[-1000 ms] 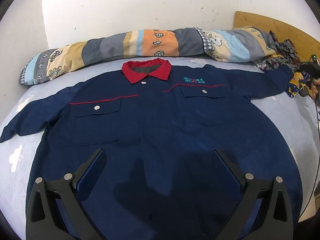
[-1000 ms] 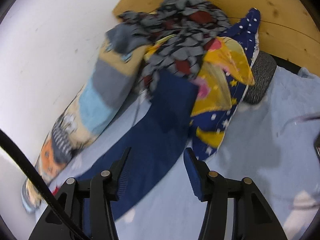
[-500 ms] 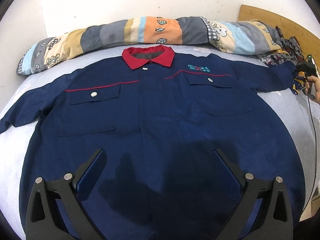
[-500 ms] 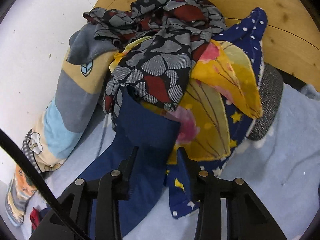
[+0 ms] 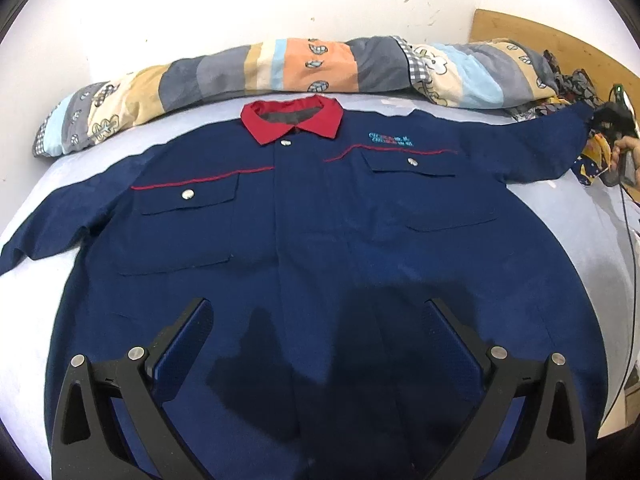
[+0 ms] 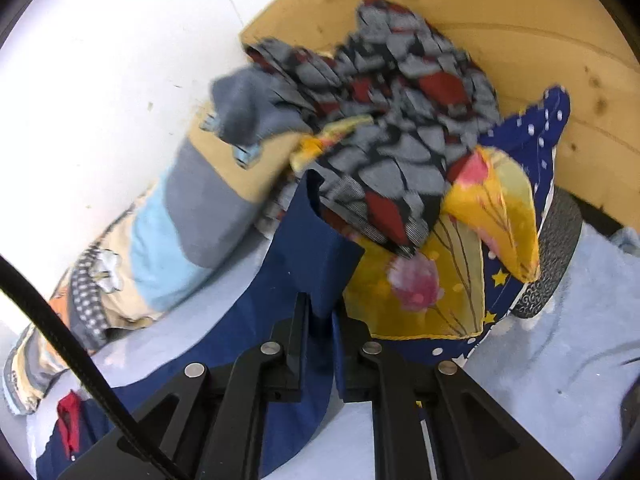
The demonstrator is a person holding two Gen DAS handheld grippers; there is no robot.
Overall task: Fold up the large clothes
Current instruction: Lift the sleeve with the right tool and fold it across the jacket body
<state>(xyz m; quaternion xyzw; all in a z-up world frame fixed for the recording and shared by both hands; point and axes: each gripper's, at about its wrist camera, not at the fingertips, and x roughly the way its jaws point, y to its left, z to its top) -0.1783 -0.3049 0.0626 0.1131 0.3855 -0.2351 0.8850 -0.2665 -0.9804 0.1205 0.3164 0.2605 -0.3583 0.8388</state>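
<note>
A large navy work shirt [image 5: 320,232] with a red collar [image 5: 292,120] lies spread flat, front up, on a pale blue bed. My left gripper [image 5: 318,316] hovers open above its lower hem, nothing between the fingers. The shirt's right sleeve [image 5: 532,148] stretches toward the far right. In the right wrist view my right gripper [image 6: 322,308] is shut on that sleeve's cuff [image 6: 316,248], the navy cloth pinched between the pads and lifted a little. The right gripper also shows small at the left wrist view's right edge, held by a hand [image 5: 624,146].
A rolled patchwork quilt [image 5: 280,68] lies along the wall behind the shirt. A heap of patterned clothes [image 6: 400,120] and a yellow and blue cloth [image 6: 460,280] sit against a wooden headboard [image 6: 520,20], right beside the cuff. A black cable [image 6: 60,320] crosses the right wrist view.
My right gripper's jaws have closed onto the sleeve cuff and the cuff has risen slightly off the bed. The left gripper has stayed open over the hem.
</note>
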